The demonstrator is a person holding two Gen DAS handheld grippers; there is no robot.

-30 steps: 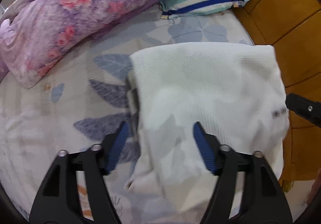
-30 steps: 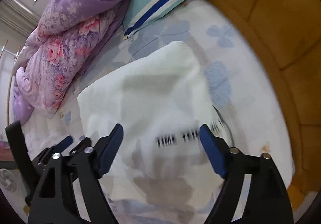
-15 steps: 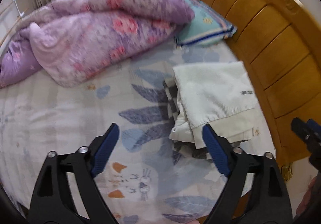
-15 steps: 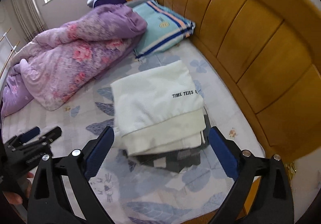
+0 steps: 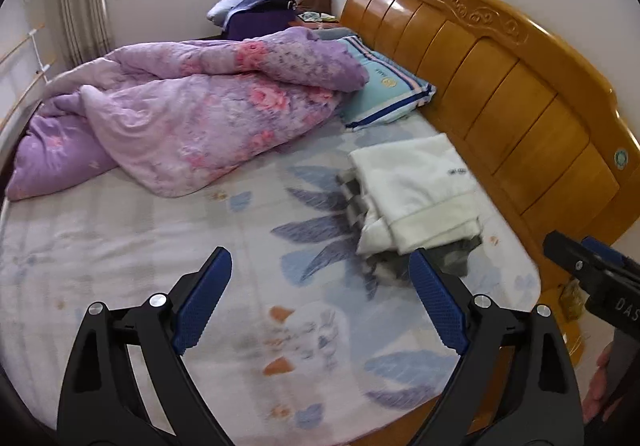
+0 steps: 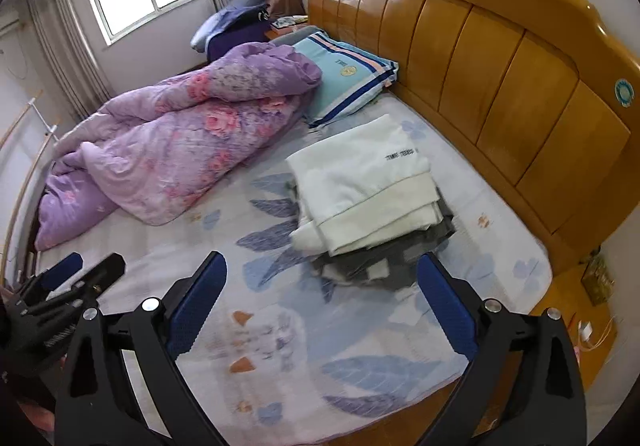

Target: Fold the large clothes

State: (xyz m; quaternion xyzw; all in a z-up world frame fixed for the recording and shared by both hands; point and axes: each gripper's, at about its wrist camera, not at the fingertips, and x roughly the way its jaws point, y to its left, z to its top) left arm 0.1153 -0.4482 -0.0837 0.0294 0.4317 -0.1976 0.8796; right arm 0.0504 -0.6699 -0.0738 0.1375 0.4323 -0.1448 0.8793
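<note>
A folded white garment [image 5: 416, 186] [image 6: 364, 178] with a small black print lies on top of a folded grey checked garment [image 5: 456, 258] [image 6: 384, 258], stacked on the bed by the wooden headboard. My left gripper [image 5: 320, 286] stands open and empty, well back from the stack and above the sheet. My right gripper [image 6: 322, 290] is open and empty too, hanging over the sheet in front of the stack. Each gripper shows at the edge of the other's view.
A crumpled purple floral quilt [image 5: 192, 118] [image 6: 172, 142] fills the far left of the bed. A teal striped pillow [image 5: 384, 94] [image 6: 348, 74] leans by the wooden headboard [image 5: 520, 94] [image 6: 500, 78]. The leaf-print sheet [image 5: 200, 238] lies bare in the middle. A bedside table with bedding stands under the window.
Both grippers have drawn back and risen away from the white garment, which now lies free on the stack. Their jaws have spread wider and much more of the room shows.
</note>
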